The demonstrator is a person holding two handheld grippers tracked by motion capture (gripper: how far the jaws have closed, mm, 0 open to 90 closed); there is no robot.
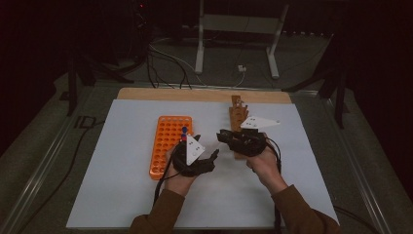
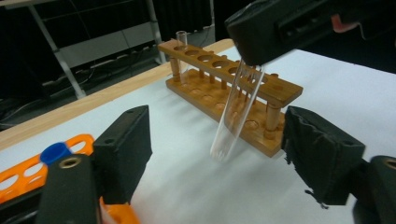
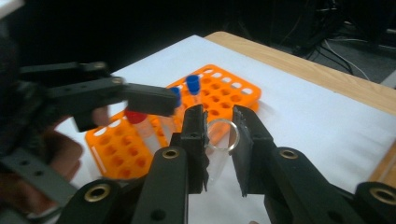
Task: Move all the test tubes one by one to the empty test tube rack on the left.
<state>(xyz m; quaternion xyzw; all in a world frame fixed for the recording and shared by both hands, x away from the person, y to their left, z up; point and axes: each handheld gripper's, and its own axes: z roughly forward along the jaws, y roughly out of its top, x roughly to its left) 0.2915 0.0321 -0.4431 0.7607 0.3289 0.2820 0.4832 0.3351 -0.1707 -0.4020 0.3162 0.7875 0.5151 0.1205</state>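
While the right gripper [image 3: 219,144] pinches an empty glass tube [image 2: 233,112] above the white sheet, near the wooden rack [image 2: 233,88] holding one clear tube [image 2: 181,44] at its far end, the left gripper [image 2: 219,154] stands spread, nothing between its jaws. Orange rack [image 3: 154,135]: blue- and red-capped tubes.

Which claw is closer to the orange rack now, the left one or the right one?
Left. The left claw sits just beside the orange rack; the right claw, holding a glass tube, is farther away, near the wooden rack.
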